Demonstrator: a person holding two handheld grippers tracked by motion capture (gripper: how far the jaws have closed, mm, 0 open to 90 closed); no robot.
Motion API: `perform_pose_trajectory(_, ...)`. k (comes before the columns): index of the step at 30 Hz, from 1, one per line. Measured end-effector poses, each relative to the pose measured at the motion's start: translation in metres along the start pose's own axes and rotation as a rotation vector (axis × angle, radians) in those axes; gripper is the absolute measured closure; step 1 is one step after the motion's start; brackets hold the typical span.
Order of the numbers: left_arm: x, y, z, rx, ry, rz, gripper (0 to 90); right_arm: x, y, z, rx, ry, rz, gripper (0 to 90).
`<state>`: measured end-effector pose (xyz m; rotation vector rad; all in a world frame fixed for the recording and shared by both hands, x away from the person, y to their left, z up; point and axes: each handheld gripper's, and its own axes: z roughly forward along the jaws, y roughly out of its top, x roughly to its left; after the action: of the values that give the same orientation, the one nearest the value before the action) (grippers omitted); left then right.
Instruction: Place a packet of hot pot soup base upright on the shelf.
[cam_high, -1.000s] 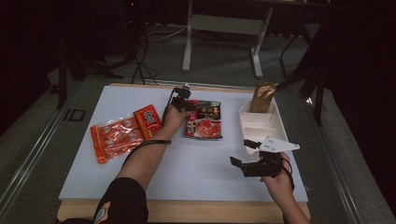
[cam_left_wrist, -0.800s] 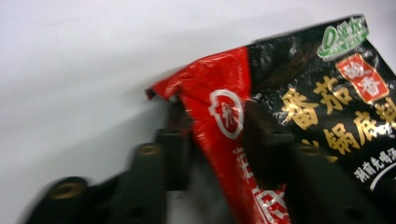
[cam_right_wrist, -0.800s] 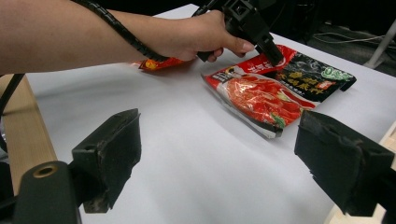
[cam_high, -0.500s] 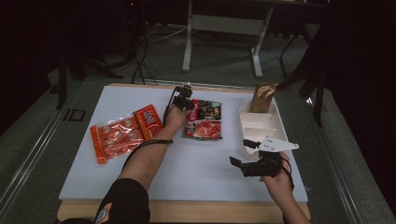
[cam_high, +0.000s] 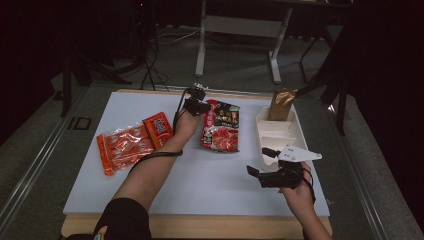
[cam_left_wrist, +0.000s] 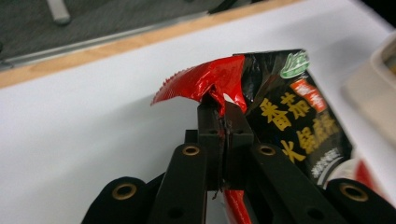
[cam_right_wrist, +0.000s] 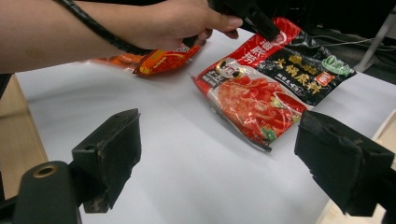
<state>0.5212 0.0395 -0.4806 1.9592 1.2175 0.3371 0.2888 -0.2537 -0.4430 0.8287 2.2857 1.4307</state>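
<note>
From up top, the left gripper (cam_high: 196, 105) is out at the far side of the white counter (cam_high: 210, 175), sitting right on the top-left corner of the black-and-red hotpot soup base packet (cam_high: 221, 131), which lies flat in the middle between the orange snack packs (cam_high: 132, 142) on the left and the white divided tray (cam_high: 280, 134) on the right. There's a brown foil pouch (cam_high: 281, 102) standing at the far end of that tray. The right gripper (cam_high: 270, 176) hangs near the front edge just beside the tray, not touching anything. In the left gripper view the jaws are pinched tight on the red serrated corner of the packet (cam_left_wrist: 285, 116), and that corner is already crumpled up off the counter, so it's a pretty thin bite. If the plan is to lift it, I'd guess slow and straight up is the way, since the weight of the filling could slide that foil edge out; a deeper grip past the seal would feel safer. In the right gripper view the jaws are spread wide with nothing in them, looking across at the packet (cam_right_wrist: 266, 88) and the left hand (cam_right_wrist: 182, 21), so it looks well placed to come in and support the near end.
</note>
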Motion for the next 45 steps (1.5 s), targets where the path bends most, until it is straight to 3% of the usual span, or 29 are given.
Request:
perform_pose_trajectory(2, -0.006, 0.001, -0.011, -0.043, -0.022, 0.007, 88.6, -0.001, 0.001, -0.001, -0.004, -0.009, -0.001, 14.3)
perform_pose_trajectory(13, -0.038, -0.001, -0.047, -0.152, -0.052, 0.091, 88.7, -0.001, 0.008, -0.009, -0.030, -0.044, -0.012, 14.3)
perform_pose_trajectory(20, -0.055, -0.001, -0.062, -0.207, -0.078, 0.137, 88.7, -0.006, 0.010, -0.014, -0.047, -0.081, -0.002, 14.7)
perform_pose_trajectory(24, -0.062, 0.001, -0.075, -0.240, -0.125, 0.154, 88.8, -0.008, 0.013, -0.017, -0.055, -0.107, 0.000, 14.7)
perform_pose_trajectory(26, -0.065, 0.001, -0.081, -0.240, -0.128, 0.177, 88.7, -0.010, 0.015, -0.019, -0.054, -0.116, -0.006, 14.7)
perform_pose_trajectory(31, -0.064, -0.003, -0.098, -0.259, -0.156, 0.177, 88.6, -0.014, 0.020, -0.023, -0.057, -0.141, -0.061, 14.1)
perform_pose_trajectory(34, -0.062, -0.005, -0.106, -0.272, -0.167, 0.179, 88.6, -0.016, 0.022, -0.025, -0.058, -0.144, -0.046, 13.8)
perform_pose_trajectory(36, -0.060, -0.007, -0.117, -0.300, -0.180, 0.176, 88.6, -0.018, 0.027, -0.026, -0.031, -0.154, 0.002, 12.1)
perform_pose_trajectory(37, -0.060, -0.008, -0.121, -0.310, -0.182, 0.172, 88.6, -0.018, 0.028, -0.026, -0.027, -0.155, 0.003, 9.9)
perform_pose_trajectory(45, -0.061, -0.016, -0.146, -0.350, -0.215, 0.181, 88.5, -0.023, 0.038, -0.016, -0.048, -0.156, 0.064, 10.7)
